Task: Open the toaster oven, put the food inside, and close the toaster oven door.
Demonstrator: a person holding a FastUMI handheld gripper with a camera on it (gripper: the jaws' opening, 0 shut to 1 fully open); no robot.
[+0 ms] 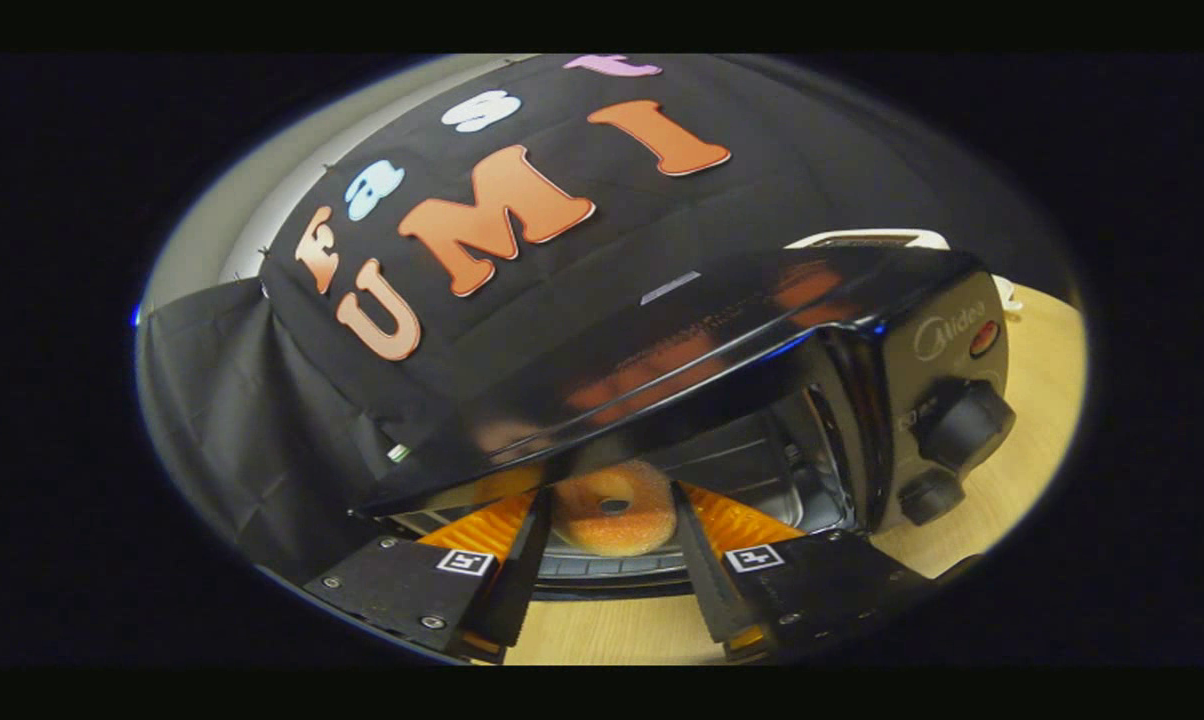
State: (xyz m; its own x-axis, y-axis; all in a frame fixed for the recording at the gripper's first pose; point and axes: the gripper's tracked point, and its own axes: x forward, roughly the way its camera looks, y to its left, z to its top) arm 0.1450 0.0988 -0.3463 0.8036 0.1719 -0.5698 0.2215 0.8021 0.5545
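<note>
My claw (610, 520) is spread about as wide as the donut (612, 508), which sits between my fingers; whether they press it I cannot tell. It lies just inside the open toaster oven (862, 400), ahead of me.

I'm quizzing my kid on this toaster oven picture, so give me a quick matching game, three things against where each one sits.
Things:
1. doughnut
2. gripper
3. knobs

Places:
A. on the toaster oven's front panel, beside the opening
B. fingers either side of the doughnut
C. on the rack inside the opening

Pairs: 1-C, 2-B, 3-A
</note>
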